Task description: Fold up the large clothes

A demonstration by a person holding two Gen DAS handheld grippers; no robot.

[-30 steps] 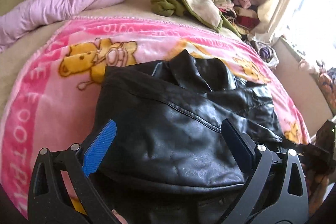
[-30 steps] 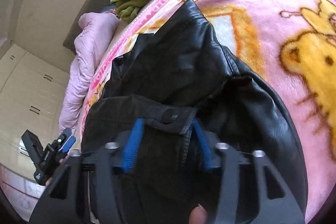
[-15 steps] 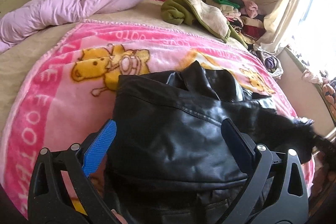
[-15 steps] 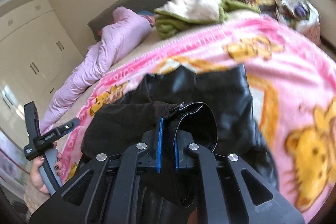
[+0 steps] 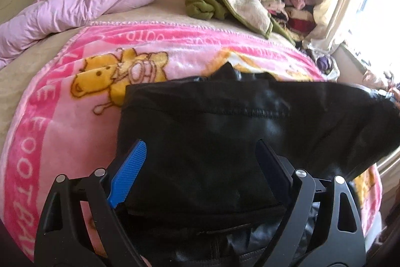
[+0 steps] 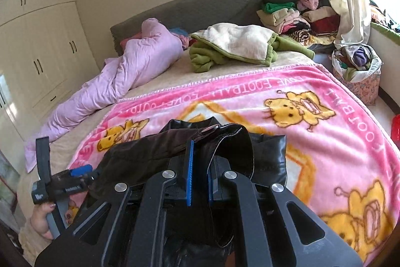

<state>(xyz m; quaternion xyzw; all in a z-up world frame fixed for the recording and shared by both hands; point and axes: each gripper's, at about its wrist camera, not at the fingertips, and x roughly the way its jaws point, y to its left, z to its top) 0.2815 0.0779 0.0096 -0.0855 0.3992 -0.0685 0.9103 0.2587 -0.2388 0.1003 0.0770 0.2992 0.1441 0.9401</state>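
Observation:
A black leather jacket (image 5: 212, 129) lies on a pink cartoon-bear blanket (image 5: 62, 129) spread over the bed. My left gripper (image 5: 200, 144) hovers over its near-left part; its jaws are closing, the jacket lies between the blue pads, and they do not press on it. My right gripper (image 6: 200, 154) is shut on a snap-buttoned hem or cuff of the jacket (image 6: 150, 157) and holds it lifted above the blanket (image 6: 325, 116). In the right wrist view the left gripper (image 6: 87, 174) shows at the lower left, held by a hand.
A lilac duvet (image 6: 140, 66) is bunched at the bed's far left. A green and cream fleece (image 6: 237, 46) lies by the grey headboard (image 6: 187, 9). Folded clothes (image 6: 295, 14) are piled at the far right. A cloth basket (image 6: 357, 71), curtain and window flank the right side; wardrobes (image 6: 37, 54) stand left.
My right gripper shut on the jacket's edge, rolled upright and rose, pulling that edge up and out to the right. The left gripper's jaws narrowed a little over the jacket.

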